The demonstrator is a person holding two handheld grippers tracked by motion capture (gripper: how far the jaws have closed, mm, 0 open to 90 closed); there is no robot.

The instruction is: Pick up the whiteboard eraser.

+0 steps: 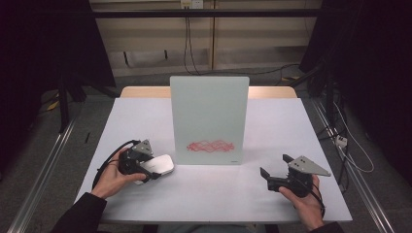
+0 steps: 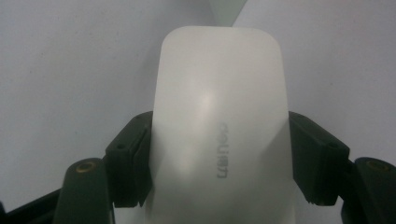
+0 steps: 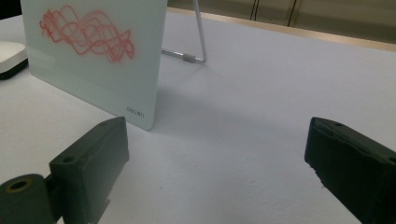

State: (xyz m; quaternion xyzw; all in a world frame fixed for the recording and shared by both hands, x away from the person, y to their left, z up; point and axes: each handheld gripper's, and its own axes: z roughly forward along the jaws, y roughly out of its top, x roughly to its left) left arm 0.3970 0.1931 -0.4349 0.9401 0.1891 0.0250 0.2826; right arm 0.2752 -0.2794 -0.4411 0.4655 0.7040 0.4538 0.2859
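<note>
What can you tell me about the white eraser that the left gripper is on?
The white eraser is a smooth, glossy, plastic-looking block with rounded corners, a faint grey brand mark on top and a dark underside. It lies flat on the white table, left of the standing glass board's foot. The left gripper is shut on it, one black pad pressed against each long side.

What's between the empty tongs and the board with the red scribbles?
Nothing but bare white table lies between the right tongs and the board, seen in the right gripper view.
</note>
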